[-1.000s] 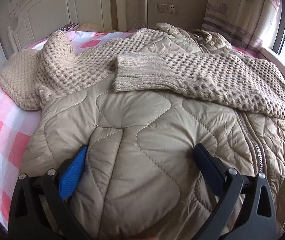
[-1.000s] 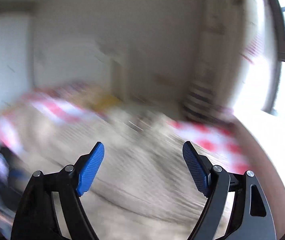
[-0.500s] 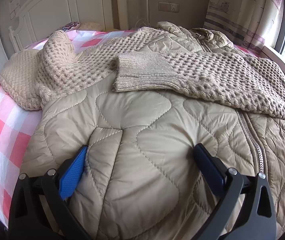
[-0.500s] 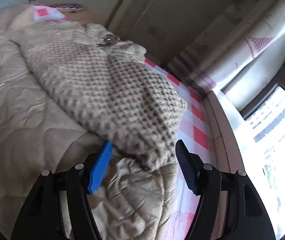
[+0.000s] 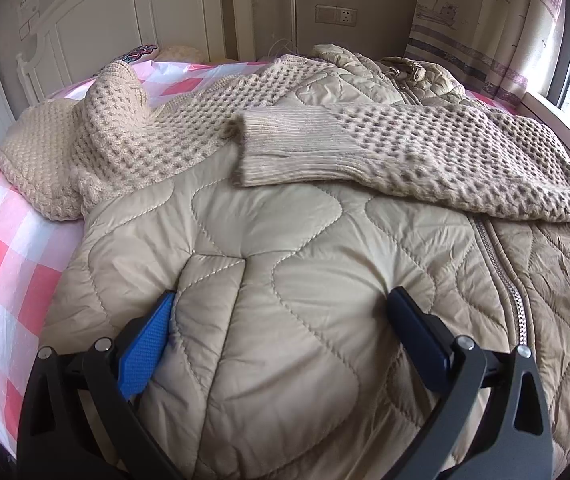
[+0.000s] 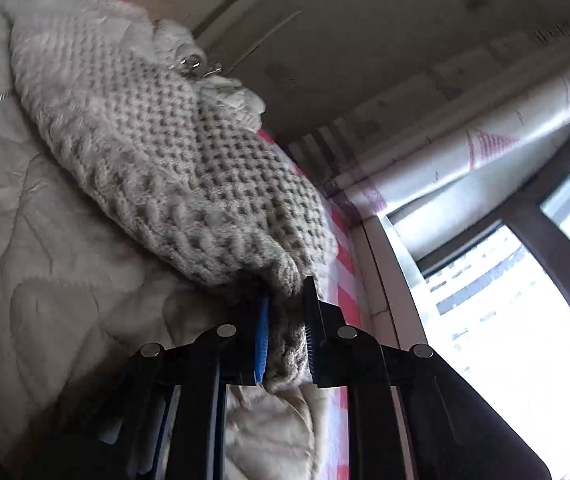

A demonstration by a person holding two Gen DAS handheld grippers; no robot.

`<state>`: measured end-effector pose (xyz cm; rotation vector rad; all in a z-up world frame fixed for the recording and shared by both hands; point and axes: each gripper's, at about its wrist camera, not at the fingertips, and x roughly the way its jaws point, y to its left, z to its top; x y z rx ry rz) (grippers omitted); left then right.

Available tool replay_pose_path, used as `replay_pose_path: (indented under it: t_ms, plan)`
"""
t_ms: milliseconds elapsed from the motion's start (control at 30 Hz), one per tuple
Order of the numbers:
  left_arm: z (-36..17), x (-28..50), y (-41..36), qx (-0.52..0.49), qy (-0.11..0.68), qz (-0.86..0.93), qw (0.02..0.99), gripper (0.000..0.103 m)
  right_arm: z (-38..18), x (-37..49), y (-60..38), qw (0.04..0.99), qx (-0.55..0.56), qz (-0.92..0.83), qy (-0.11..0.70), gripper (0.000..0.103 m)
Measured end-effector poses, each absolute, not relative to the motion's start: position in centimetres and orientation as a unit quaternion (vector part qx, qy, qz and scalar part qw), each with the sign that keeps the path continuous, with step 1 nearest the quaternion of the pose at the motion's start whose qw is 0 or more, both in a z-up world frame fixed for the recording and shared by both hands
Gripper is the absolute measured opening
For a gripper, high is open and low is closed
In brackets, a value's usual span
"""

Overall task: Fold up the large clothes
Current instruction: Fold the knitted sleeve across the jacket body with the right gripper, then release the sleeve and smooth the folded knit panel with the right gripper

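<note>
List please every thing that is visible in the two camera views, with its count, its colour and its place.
knitted sweater: one, beige, lying on top of the jacket, one edge pinched in the right gripper
quilted jacket: one, tan, spread over the bed, zipper on the right side
bed sheet: one, pink and white checks, under the clothes
headboard: one, white, behind the bed
wall socket: one, white, on the back wall
curtain: one, pale with pictures, beside the window
window: one, bright, right of the bed
left gripper: one, black with blue pads, open, over the jacket
right gripper: one, black with blue pads, closed on the sweater
</note>
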<state>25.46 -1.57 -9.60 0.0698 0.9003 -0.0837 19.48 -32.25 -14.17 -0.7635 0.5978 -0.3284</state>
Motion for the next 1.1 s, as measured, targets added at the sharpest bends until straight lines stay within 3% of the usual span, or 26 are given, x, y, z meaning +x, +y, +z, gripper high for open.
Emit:
replay_pose_path:
  t_ms: [200, 333, 400, 567, 733, 933, 967, 1000, 1067, 1100]
  plan:
    - [-9.6, 25.5, -1.5, 0.034, 0.434, -0.04, 0.899, 0.101, -14.3, 16.3, -35.2, 0.884, -0.348, -0.13, 0.283, 0.015]
    - [-8.9, 25.4, -1.5, 0.038, 0.449, -0.055, 0.891, 0.101, -14.2, 15.8, -35.3, 0.883, -0.347, -0.088, 0.305, 0.031]
    - [-7.5, 25.3, -0.8, 0.012, 0.453, -0.086, 0.887, 0.101, -13.0, 15.4, -35.6, 0.887, -0.322, -0.064, 0.326, 0.032]
    - [-2.2, 27.8, 1.1, -0.061, 0.432, -0.127, 0.891, 0.101, -6.4, 13.3, -39.7, 0.955, -0.095, 0.019, 0.28, 0.032]
    - [-0.2, 33.4, -4.0, -0.051, 0.425, -0.143, 0.892, 0.1, -3.1, 18.7, -43.0, 0.965, 0.073, -0.024, 0.253, 0.032]
    - [-6.2, 37.2, -10.0, 0.015, 0.471, -0.121, 0.874, 0.094, -5.8, 27.4, -42.0, 0.934, 0.154, 0.013, 0.322, 0.032]
    - [-7.9, 37.6, -10.2, 0.029, 0.483, -0.112, 0.868, 0.1, -7.0, 28.6, -41.7, 0.929, 0.139, 0.004, 0.344, 0.031]
    - [-8.4, 36.7, -10.8, 0.07, 0.434, -0.106, 0.892, 0.101, -8.6, 29.9, -41.6, 0.92, 0.115, -0.018, 0.375, 0.03]
    - [-8.4, 36.5, -10.8, 0.072, 0.431, -0.11, 0.893, 0.101, -12.0, 30.9, -42.6, 0.901, 0.125, -0.04, 0.414, 0.028]
    - [-8.4, 36.6, -10.6, 0.063, 0.435, -0.112, 0.891, 0.101, -12.3, 30.4, -43.4, 0.906, 0.159, -0.027, 0.391, 0.028]
